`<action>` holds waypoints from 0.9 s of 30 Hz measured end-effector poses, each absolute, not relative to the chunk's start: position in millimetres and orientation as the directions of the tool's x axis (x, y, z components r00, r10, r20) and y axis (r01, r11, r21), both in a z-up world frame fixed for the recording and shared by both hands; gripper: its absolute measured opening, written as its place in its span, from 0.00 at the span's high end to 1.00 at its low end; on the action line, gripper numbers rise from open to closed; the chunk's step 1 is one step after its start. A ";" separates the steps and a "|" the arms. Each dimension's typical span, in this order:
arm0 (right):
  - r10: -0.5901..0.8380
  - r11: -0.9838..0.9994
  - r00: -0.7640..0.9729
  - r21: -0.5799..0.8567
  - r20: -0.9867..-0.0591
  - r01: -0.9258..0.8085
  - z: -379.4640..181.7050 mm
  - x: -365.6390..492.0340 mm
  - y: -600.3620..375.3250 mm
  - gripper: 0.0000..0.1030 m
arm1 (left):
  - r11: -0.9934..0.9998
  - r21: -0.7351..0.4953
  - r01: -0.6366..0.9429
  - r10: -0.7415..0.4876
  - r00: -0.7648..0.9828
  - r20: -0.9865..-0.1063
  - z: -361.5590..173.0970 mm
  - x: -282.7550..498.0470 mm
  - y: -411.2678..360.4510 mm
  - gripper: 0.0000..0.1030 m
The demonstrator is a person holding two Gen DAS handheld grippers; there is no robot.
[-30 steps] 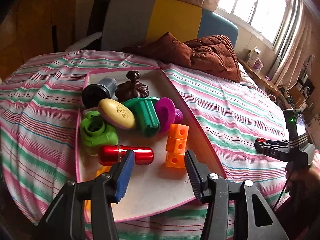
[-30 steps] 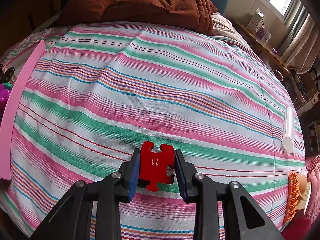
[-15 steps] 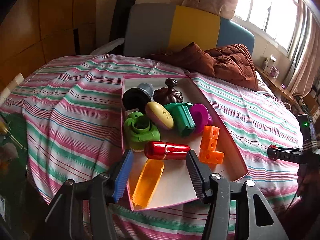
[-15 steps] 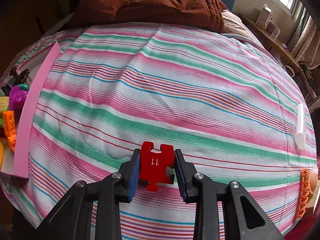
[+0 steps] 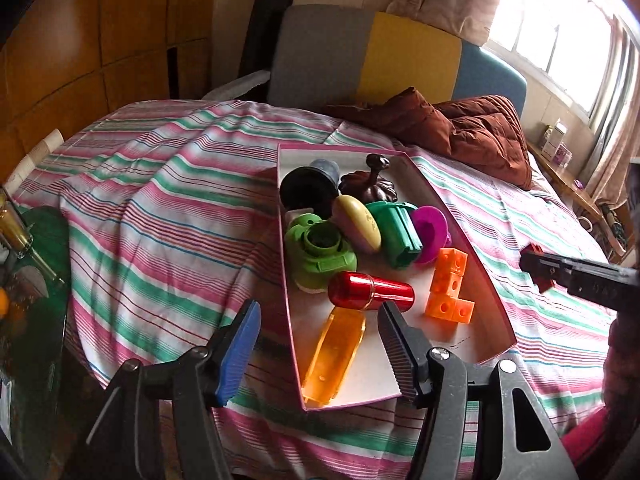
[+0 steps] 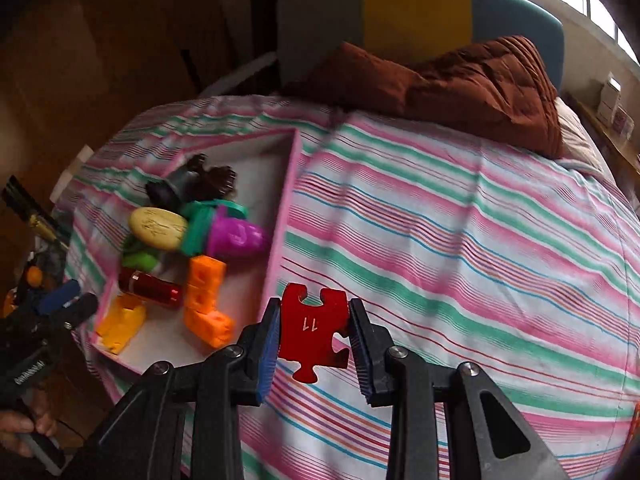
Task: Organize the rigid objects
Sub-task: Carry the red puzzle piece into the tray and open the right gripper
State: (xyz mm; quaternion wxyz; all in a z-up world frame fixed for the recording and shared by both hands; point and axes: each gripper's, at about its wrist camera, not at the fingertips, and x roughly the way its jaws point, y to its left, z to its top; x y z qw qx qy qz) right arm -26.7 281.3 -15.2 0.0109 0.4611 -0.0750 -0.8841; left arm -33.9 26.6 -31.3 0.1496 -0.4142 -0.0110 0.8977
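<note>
Gripping: the right gripper [image 6: 314,330] is clamped on a red puzzle piece [image 6: 312,330] marked 11, one pad pressing each side edge, the same hold as a second ago.
Puzzle piece place: raised above the striped bedsheet [image 6: 440,240], just beside the near right wall of the pink tray [image 6: 286,208]; earlier it hung over open sheet with the tray only at the far left edge of the right wrist view.
Right view change: the tray and its contents have swung in to fill the left part of the picture, and the frame is blurred.
Left gripper: the left gripper [image 5: 316,350] has its jaws opening, wider apart than a second ago, with nothing pressed between the pads.
Left gripper place: over the tray's near end, the orange translucent piece [image 5: 334,358] showing between its fingers; earlier that piece was mostly hidden.
Tray contents: red cylinder [image 5: 370,292], orange cube blocks [image 5: 450,286], green ring piece [image 5: 320,250], yellow oval [image 5: 358,224], teal piece [image 5: 396,230], purple piece [image 5: 430,232], all lying as before.
Seen from the left: the right gripper now reaches in at the right edge, nearer the tray.
</note>
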 end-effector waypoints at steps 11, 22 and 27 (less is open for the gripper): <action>-0.221 -0.974 -0.536 0.157 -0.815 0.162 -23.7 -84.6 185.1 0.69 | -0.974 -0.142 -0.174 0.221 -0.631 -0.744 -33.6 -38.0 -4.4 0.35; -0.205 -0.979 -0.468 0.182 -0.860 0.096 -57.4 -93.2 186.3 0.63 | -0.983 -0.121 -0.140 0.183 -0.649 -0.738 -31.5 -39.4 -8.4 0.19; -0.196 -0.980 -0.509 0.182 -0.838 0.077 -50.5 -83.8 189.1 0.63 | -0.984 -0.113 -0.138 0.176 -0.658 -0.732 -27.4 -37.1 -7.0 0.12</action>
